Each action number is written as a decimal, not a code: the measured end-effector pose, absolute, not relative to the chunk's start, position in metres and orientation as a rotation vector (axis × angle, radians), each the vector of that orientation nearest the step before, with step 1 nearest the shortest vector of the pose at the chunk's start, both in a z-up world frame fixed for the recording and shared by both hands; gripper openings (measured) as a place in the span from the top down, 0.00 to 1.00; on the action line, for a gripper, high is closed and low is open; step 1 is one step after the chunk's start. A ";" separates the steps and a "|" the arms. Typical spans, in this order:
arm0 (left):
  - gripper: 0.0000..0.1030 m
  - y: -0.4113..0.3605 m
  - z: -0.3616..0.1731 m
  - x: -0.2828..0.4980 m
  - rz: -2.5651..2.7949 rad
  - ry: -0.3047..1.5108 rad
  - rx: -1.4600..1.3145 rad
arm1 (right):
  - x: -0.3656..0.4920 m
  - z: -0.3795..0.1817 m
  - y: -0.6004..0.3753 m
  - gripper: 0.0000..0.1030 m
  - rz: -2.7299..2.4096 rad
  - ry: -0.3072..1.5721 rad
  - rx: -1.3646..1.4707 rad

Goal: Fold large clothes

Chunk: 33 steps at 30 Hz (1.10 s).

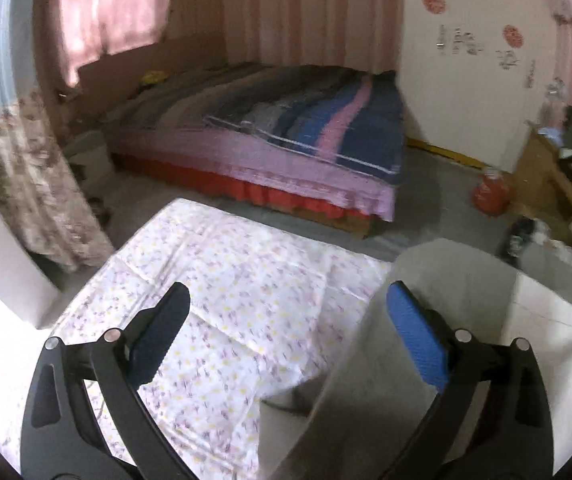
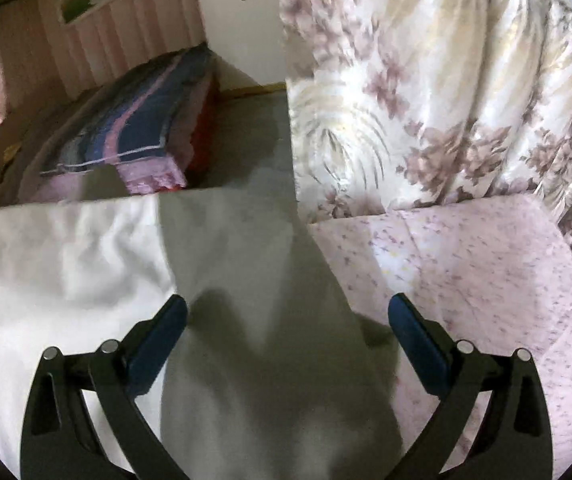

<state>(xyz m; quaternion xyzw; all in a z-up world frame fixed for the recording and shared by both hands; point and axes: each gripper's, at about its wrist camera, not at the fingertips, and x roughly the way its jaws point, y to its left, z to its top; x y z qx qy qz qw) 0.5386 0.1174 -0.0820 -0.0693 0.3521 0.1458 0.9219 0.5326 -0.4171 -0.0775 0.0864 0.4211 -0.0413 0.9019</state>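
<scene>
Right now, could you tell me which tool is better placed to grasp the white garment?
Probably the right tool: it is open with the white garment lying between its fingers. The left tool hovers mostly above the floral cloth.

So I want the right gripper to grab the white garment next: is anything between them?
Nothing visible does. The right gripper is open right over the white garment, which lies on the floral-covered table with nothing on top of it.

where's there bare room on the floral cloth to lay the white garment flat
Free: the floral cloth ahead of the open left gripper, out to its far edge. Crowded: its right side, where the white garment lies bunched under the open right gripper.
</scene>
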 end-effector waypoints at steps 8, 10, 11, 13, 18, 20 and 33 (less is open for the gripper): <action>0.03 0.052 -0.047 0.475 -0.068 0.653 -0.041 | 0.451 -0.028 -0.364 0.02 0.120 0.769 0.102; 0.03 0.027 -0.054 0.479 -0.093 0.689 0.005 | 0.453 -0.032 -0.337 0.02 0.174 0.787 0.077; 0.03 0.014 -0.061 0.484 -0.088 0.727 0.028 | 0.454 -0.035 -0.329 0.02 0.179 0.794 0.062; 0.03 -0.002 -0.075 0.495 -0.066 0.787 0.050 | 0.457 -0.042 -0.306 0.02 0.194 0.813 0.023; 0.03 -0.009 -0.112 0.526 0.132 0.871 0.159 | 0.478 -0.074 -0.282 0.02 0.172 0.901 -0.025; 0.03 -0.003 -0.114 0.534 0.185 0.865 0.169 | 0.493 -0.087 -0.285 0.02 0.151 0.942 -0.034; 0.03 0.105 -0.097 0.543 0.400 0.828 0.027 | 0.500 -0.075 -0.376 0.02 -0.052 0.907 0.009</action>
